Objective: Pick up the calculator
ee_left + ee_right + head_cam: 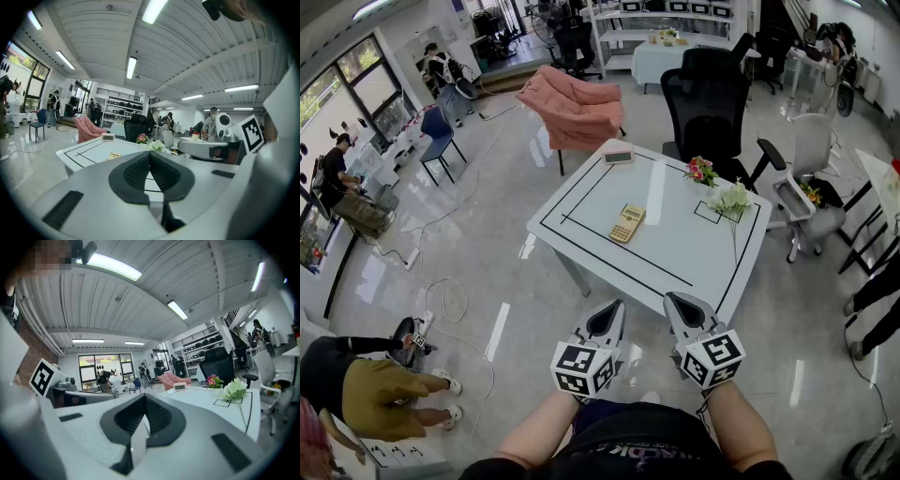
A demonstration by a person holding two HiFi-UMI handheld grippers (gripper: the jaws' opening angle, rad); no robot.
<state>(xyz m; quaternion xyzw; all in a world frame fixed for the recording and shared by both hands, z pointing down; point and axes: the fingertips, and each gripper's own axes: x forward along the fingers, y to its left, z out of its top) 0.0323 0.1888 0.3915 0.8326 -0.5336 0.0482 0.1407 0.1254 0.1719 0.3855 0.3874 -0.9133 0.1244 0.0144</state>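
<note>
Evidently nothing has been grasped yet: the flat, gold, rectangular calculator is seen near the middle of the white, black-lined worktop. The left gripper and right gripper, jaws pressed together on nothing, are held short of the worktop's near edge, presumably readied for reaching.
</note>
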